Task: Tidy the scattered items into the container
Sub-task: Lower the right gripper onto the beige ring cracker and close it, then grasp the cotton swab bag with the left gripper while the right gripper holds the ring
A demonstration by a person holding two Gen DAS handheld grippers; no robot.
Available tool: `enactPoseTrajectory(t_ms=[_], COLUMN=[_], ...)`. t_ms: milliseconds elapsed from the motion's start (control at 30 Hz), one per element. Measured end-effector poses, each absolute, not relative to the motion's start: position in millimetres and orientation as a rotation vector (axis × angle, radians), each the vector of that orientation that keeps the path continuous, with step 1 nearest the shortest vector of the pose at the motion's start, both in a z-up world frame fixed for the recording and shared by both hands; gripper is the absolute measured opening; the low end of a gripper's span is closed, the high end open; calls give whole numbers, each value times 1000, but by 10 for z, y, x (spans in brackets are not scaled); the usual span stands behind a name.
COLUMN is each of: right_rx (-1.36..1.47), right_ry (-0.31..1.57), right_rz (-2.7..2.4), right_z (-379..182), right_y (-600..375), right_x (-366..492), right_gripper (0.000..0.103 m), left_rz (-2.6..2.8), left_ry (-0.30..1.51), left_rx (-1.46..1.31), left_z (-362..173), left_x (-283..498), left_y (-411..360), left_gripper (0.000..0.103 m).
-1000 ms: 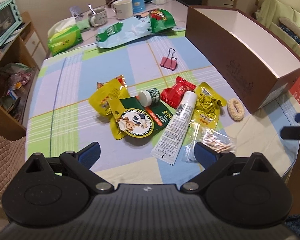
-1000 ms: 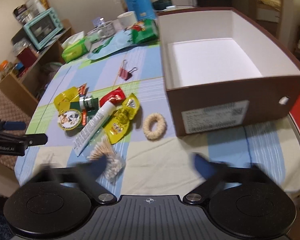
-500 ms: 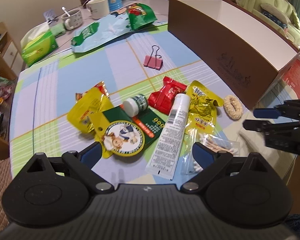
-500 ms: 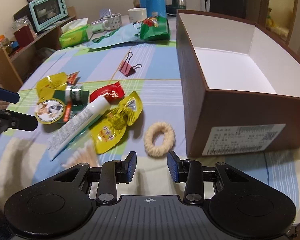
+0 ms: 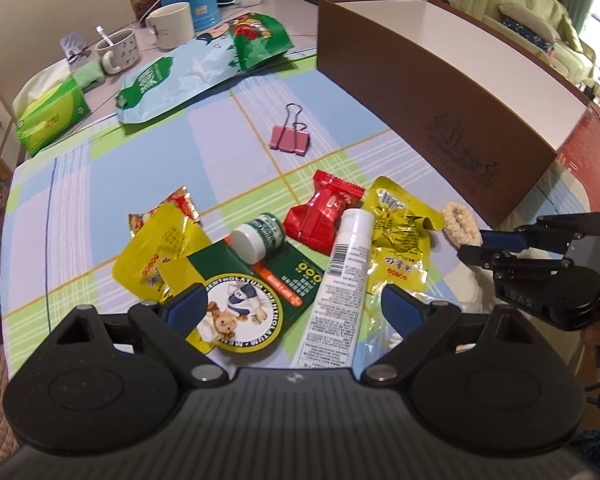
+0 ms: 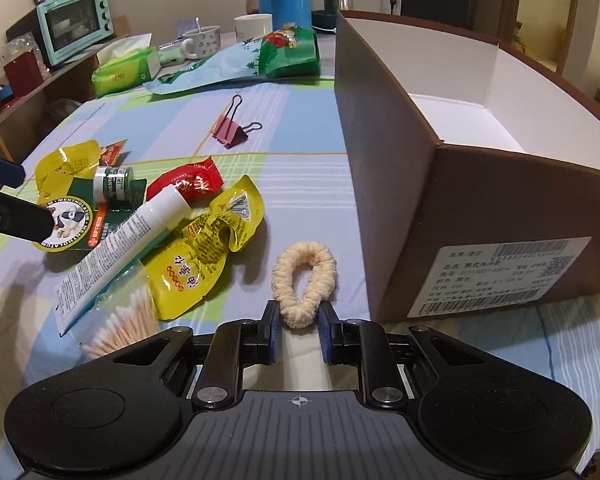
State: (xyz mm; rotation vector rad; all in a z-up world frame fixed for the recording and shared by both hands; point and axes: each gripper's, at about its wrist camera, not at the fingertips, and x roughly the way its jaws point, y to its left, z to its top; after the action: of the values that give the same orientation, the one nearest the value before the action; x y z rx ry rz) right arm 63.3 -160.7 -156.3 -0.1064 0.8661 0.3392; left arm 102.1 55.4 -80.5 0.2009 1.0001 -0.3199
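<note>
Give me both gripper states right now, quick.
Left gripper: open, holding nothing, above the white tube.
Right gripper: fingers narrowed around the near end of the cream hair tie; contact cannot be told.

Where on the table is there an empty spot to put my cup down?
Bare cloth lies around the pink binder clip, between the blue-green snack bag and the brown box. Also left of the yellow packet. Near the white tube and cream hair tie it is crowded.
</note>
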Motion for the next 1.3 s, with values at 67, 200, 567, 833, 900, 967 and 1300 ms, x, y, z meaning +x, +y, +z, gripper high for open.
enactPoseTrajectory(t_ms=[67, 200, 567, 833, 900, 967, 1300], right_rx=[-95, -65, 7, 22, 27, 31, 78], right_ry=[862, 854, 849, 858, 860, 861, 878], right_rz=[340, 338, 305, 279, 268, 255, 165], right_z=[-1533, -1428, -1199, -1159, -1151, -1139, -1093], right_y=[-1639, -1731, -1948, -2043, -2066, -2089, -2211], right_x=[614, 557, 328, 166, 130, 89, -118], right_gripper=[15, 15, 15, 15, 15, 15, 15], left_rz=[-335, -353, -536, -904, -1000, -1093, -1386], left_ry=[1004, 1015, 988, 878, 829, 781, 708], left_rx=[204, 210, 307, 656, 775, 891, 1207], left_z=[-824, -859, -931, -1036, -1072, -1119, -1460], left_x=[1027, 1027, 898, 665, 599, 543, 594], left_y=[540, 495, 285, 38, -53, -143, -458], left_gripper=[84, 82, 77, 77, 77, 77, 77])
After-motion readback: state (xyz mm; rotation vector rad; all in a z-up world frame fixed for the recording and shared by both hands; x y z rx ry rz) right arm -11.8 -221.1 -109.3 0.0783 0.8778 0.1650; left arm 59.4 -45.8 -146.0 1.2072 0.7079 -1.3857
